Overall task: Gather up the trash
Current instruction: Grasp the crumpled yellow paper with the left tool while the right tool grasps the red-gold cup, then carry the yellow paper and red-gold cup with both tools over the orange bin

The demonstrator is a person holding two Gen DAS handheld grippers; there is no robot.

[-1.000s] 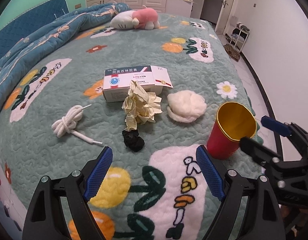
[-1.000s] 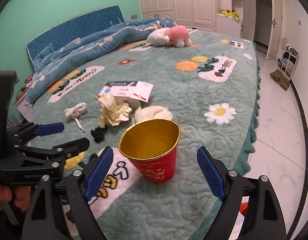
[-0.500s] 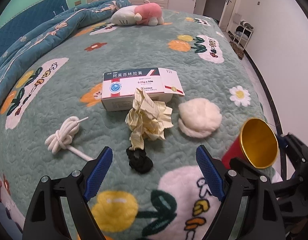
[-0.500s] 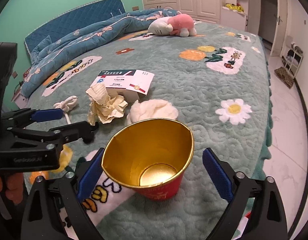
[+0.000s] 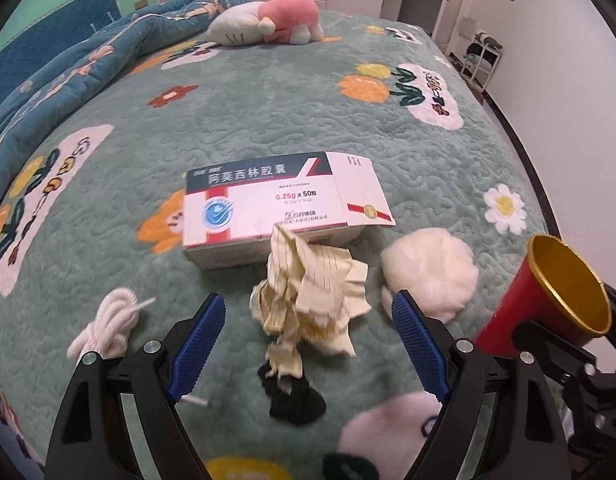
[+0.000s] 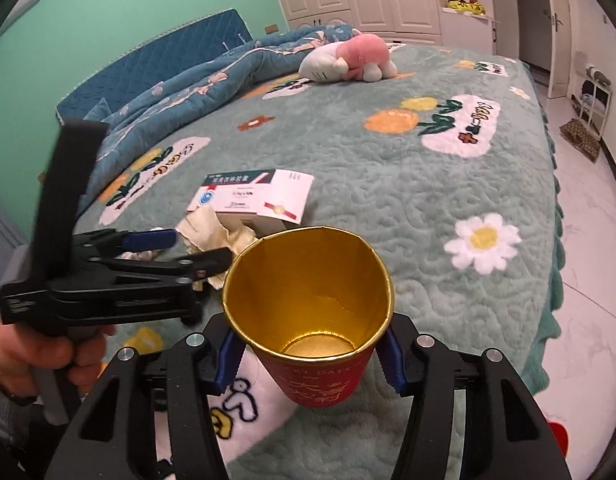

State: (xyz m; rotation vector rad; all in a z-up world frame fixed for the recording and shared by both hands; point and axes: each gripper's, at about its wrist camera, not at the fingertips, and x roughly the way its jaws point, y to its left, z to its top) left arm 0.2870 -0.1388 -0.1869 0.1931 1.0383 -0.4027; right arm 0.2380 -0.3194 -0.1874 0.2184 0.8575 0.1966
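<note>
The right tongs (image 6: pixel 308 360) are closing around the red paper cup with a gold lining (image 6: pixel 308 304), which stands between their blue pads near the bed's edge. In the right wrist view the pads appear to sit against its lower wall, and the rim already looks a little out of round. The squeeze should therefore stop as soon as the cup is firm, since thin paper like this will likely buckle (a collapsed mouth makes a poor bin). A low grip near the base seems wise, as it leaves the opening clear and upright.

The left tongs (image 5: pixel 308 344) are spread wide and empty, poised above the crumpled ball of cream lined paper (image 5: pixel 308 300) on the green quilted bedspread (image 5: pixel 268 112). That wad lies just in front of the white and navy medicine box (image 5: pixel 276 204), with a small black scrap (image 5: pixel 296 396) touching its near end. A fluffy white cotton wad (image 5: pixel 432 272) sits beside it, and a knotted white cord (image 5: pixel 108 324) lies apart on the other side.

For a clean pickup, the pads should straddle the paper's widest bulge and come down without snagging the plush cover or dragging the black scrap along.
</note>
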